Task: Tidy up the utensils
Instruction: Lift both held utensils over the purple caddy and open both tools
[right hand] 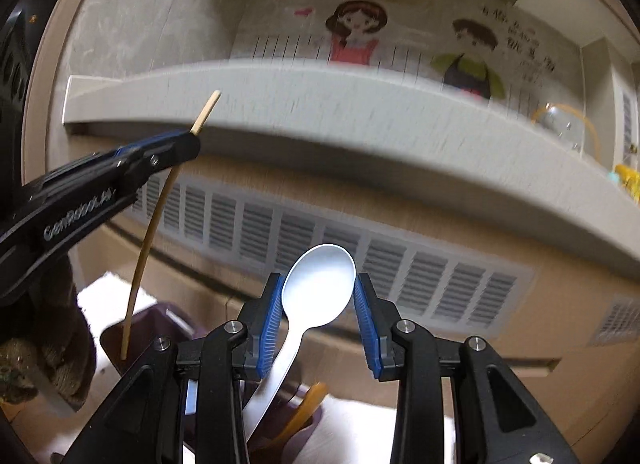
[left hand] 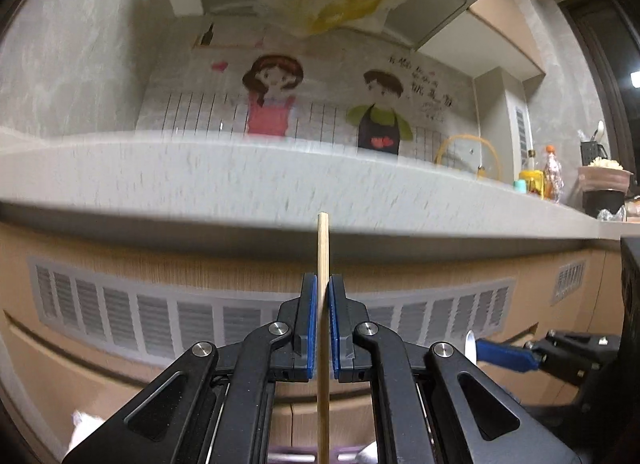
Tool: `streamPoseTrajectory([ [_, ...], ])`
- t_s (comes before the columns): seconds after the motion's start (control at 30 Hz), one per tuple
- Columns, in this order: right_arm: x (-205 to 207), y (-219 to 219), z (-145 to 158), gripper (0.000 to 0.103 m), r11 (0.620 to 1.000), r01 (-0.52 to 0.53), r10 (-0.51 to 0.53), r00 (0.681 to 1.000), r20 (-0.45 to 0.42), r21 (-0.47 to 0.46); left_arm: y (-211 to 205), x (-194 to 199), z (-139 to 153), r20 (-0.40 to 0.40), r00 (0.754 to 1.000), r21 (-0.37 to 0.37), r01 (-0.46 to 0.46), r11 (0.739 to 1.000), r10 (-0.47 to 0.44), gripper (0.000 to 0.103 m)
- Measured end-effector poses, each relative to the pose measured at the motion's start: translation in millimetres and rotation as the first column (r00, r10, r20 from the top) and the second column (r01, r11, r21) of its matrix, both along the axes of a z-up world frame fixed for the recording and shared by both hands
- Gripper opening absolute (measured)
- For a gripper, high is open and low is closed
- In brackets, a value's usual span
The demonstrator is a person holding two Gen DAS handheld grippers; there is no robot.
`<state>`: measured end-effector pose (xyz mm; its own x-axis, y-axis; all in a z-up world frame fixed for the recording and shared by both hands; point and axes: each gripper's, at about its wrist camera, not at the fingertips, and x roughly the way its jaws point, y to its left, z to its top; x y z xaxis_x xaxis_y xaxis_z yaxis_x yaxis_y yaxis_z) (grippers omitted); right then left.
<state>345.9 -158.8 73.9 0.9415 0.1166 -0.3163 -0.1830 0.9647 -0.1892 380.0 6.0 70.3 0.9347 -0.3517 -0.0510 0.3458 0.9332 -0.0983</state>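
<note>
My left gripper [left hand: 323,284] is shut on a thin wooden chopstick [left hand: 323,248] that stands upright between its blue pads. In the right wrist view the left gripper [right hand: 188,141] holds that chopstick [right hand: 150,240] with its lower end in a dark purple holder [right hand: 120,338]. My right gripper [right hand: 318,284] has its blue pads against the bowl of a white spoon [right hand: 320,284], whose handle runs down into the holder. A yellow-brown utensil [right hand: 304,408] also sits in the holder. The right gripper shows at the right edge of the left wrist view [left hand: 476,346].
A grey countertop [left hand: 240,179] runs across above beige cabinet fronts with grey vent grilles [left hand: 200,324]. Bottles [left hand: 552,175], a bowl [left hand: 604,177] and a glass lid [left hand: 468,155] stand at the counter's right. A white surface [right hand: 360,432] lies under the holder.
</note>
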Motion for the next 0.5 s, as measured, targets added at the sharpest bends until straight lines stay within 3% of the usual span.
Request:
streamPoseTrajectory([
  [0.27, 2.0, 6.5, -51.1, 0.034, 0.999, -0.035, 0.033, 0.99, -0.134, -0.019, 6.5, 2.9, -45.1, -0.162, 0.987, 0.021, 0.007, 1.0, -0.003, 0.006],
  [0.5, -17.8, 6.1, -50.2, 0.035, 0.997, -0.077, 0.075, 0.977, -0.2, 0.0, 13.7, -8.1, -52.4, -0.308, 0.951, 0.056, 0.003, 0.998, 0.014, 0.008],
])
